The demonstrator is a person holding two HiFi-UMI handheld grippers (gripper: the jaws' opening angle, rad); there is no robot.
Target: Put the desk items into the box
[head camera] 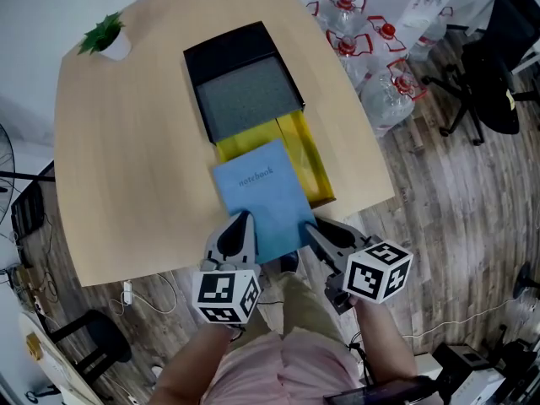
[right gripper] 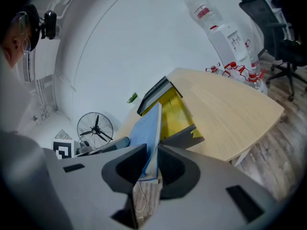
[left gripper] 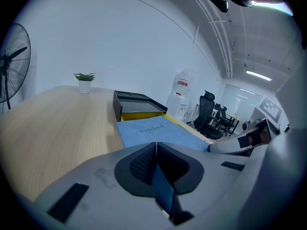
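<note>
Far left on the pale wooden round-cornered table [head camera: 126,159], a small green potted plant in a white pot [head camera: 105,36] sits near the far edge, well apart from the action. Moving in towards the middle, there's the black shallow tray with a grey inside [head camera: 245,91], its near end right against the open yellow-lined box [head camera: 310,154]. Down at the near edge, the left gripper [head camera: 240,226] comes in from below, and the left gripper view tells it plainly: its jaws are pressed onto the near left corner of the light blue hardcover notebook [head camera: 261,197], the blue cover nipped between the dark pads. The notebook lies cover up, word "notebook" readable, stretched over the near left part of the yellow-lined box and jutting out past the table edge towards the person; whether it rests on the box rim is hard to call. Just to the right, the right gripper [head camera: 316,233] has the other near corner, its jaws clamped on the notebook's edge in its own view. Beyond the table on the right, a cluster of clear water bottles with red handles [head camera: 384,83] stands on the wood floor, and farther right a black office chair [head camera: 489,66].
</note>
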